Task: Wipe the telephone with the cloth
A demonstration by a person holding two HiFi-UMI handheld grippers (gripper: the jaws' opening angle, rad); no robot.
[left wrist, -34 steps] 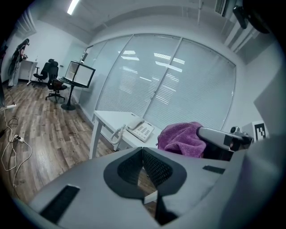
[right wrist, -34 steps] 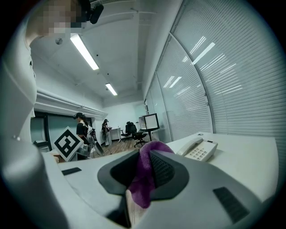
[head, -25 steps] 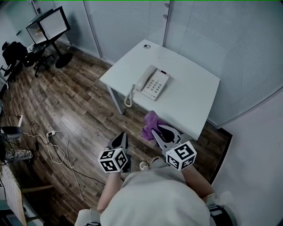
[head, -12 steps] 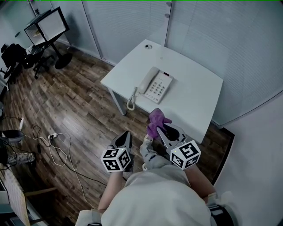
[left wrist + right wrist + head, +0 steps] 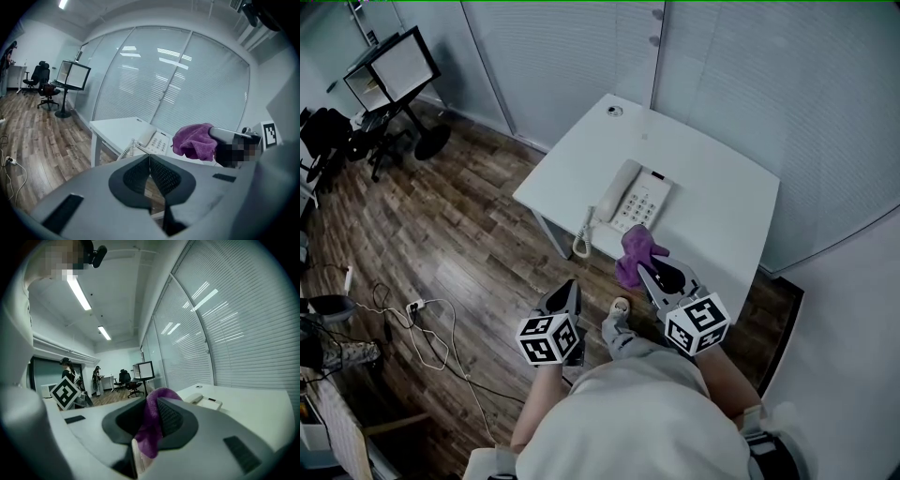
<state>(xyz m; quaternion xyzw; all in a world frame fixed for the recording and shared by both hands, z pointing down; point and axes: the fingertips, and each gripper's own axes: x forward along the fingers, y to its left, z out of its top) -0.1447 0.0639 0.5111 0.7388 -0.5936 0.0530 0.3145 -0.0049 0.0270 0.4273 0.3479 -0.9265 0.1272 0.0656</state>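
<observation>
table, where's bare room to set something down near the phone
The table is bare on its right half, from the telephone across to the edge by the blinds. A smaller bare strip lies between the telephone and the round cap at the far corner. The near left edge is crowded: coiled cord and cloth.

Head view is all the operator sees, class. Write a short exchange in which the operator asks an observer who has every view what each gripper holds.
Operator: Is the right gripper actually clamped on the cloth?
Observer: Yes. The right gripper view shows its jaws pinched on a fold of cloth that hangs down between them.
Operator: And the left gripper?
Observer: The left gripper view shows its jaws together, with nothing between them.
</observation>
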